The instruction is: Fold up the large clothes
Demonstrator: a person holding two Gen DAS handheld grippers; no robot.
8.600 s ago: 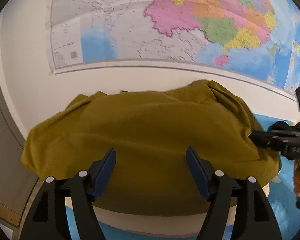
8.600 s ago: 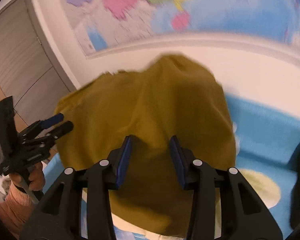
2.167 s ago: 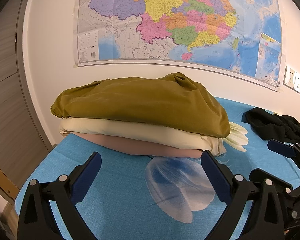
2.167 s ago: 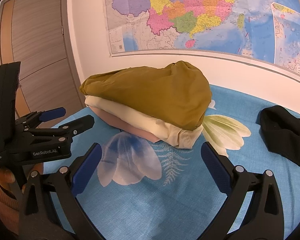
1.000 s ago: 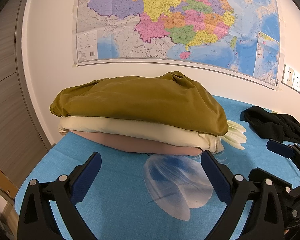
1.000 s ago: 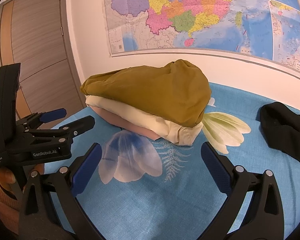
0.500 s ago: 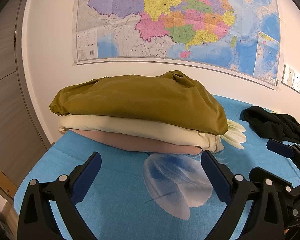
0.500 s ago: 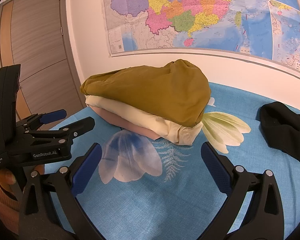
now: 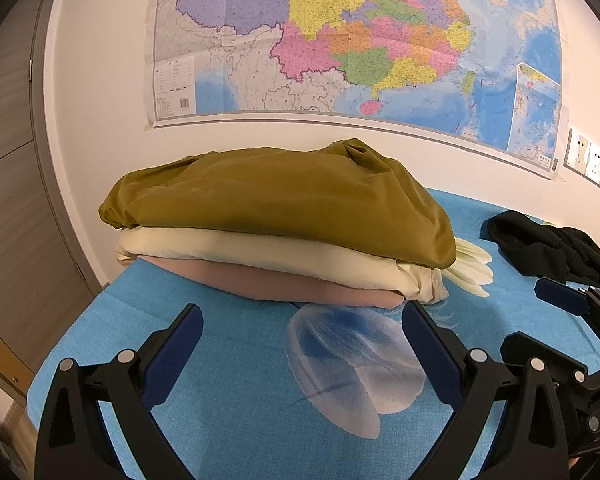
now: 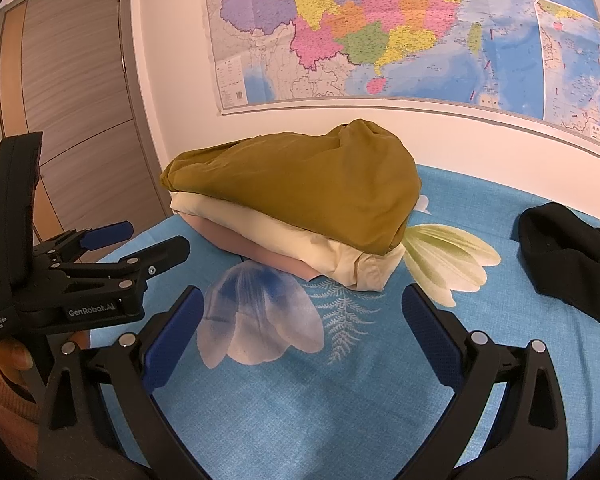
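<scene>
mustard garment [image 9: 284, 204] atop folded stack, left gripper [image 9: 304, 344] and right gripper [image 10: 304, 320] jaws wide, empty

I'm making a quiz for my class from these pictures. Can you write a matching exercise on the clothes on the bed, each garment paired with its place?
Column one:
1. mustard garment
2. cream garment
3. pink garment
4. black garment

Column two:
A. bottom of the stack
B. alone and unfolded, to the right of the stack
C. top of the stack
D. middle of the stack

Pairs: 1-C, 2-D, 3-A, 4-B
</scene>
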